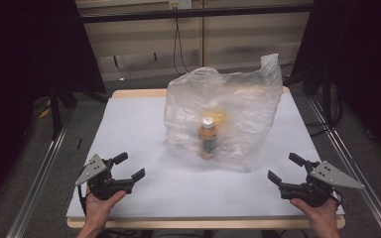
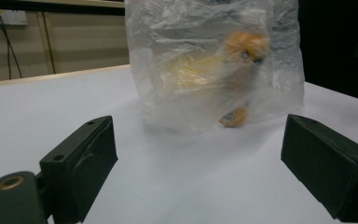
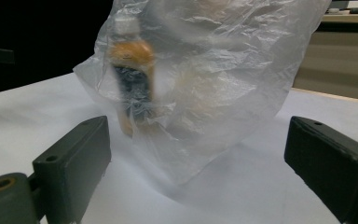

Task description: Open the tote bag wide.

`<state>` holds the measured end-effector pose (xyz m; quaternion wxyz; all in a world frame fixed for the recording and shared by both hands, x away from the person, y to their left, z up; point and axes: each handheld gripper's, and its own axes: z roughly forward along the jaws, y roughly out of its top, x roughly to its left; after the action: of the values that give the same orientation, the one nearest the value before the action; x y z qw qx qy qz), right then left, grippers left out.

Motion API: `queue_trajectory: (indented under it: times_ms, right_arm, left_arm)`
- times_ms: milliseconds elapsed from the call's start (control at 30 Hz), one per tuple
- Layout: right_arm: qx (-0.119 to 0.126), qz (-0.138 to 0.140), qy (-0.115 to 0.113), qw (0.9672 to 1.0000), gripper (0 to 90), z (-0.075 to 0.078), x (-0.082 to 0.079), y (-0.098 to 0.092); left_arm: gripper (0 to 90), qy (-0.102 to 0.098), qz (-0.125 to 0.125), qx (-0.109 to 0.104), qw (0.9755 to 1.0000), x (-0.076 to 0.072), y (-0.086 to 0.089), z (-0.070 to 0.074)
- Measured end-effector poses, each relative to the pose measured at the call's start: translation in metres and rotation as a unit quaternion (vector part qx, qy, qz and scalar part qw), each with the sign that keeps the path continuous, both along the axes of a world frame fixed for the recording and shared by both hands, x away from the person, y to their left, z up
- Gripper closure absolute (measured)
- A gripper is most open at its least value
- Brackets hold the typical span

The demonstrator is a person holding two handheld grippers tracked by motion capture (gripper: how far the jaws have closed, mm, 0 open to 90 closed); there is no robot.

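bag (image 1: 228,106): centre frame, crumpled clear plastic, veils bottle (image 1: 208,138)
left gripper (image 1: 128,167): lower left, released
right gripper (image 1: 283,168): lower right, released
table (image 1: 129,124): white top

Your left gripper (image 2: 198,163) looks along its two black jaws, which stand wide apart with nothing between them, low over the white table (image 2: 37,112). Ahead stands a crumpled clear plastic bag (image 2: 205,60), well apart from the jaws. Through its film you can make out an orange bottle (image 2: 242,51), blurred, and something yellowish beside it
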<state>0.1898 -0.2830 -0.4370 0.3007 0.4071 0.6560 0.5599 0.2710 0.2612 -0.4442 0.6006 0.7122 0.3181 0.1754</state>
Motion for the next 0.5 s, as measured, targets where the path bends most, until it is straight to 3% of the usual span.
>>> queue_trajectory:
  times_ms: [300, 333, 433, 467, 500]
  right_arm:
    - [-0.005, 0.002, 0.003, 1.0000, 4.2, -0.0007, 0.0013, 0.0000]
    - [0.000, 0.002, 0.008, 1.0000, 3.6, -0.0011, 0.0020, 0.0009]
    - [0.002, -0.004, 0.014, 0.9999, 4.0, -0.0013, 0.0026, 0.0016]
    - [-0.001, 0.000, 0.014, 0.9999, 6.1, -0.0017, 0.0038, 0.0011]
    - [0.003, 0.003, 0.021, 0.9998, 12.1, -0.0018, 0.0049, 0.0010]
  left_arm:
    - [10.6, -0.001, 0.004, 0.002, 1.0000, -0.0003, -0.0001, 0.0009]
    - [10.9, 0.000, 0.002, 0.013, 0.9999, 0.0005, 0.0014, 0.0010]
    - [13.4, 0.003, -0.005, 0.006, 1.0000, 0.0014, 0.0007, 0.0005]
    - [16.4, 0.008, -0.003, 0.007, 0.9999, 0.0011, 0.0000, 0.0005]
    - [21.4, 0.014, -0.018, 0.012, 0.9997, 0.0024, 0.0001, 0.0002]
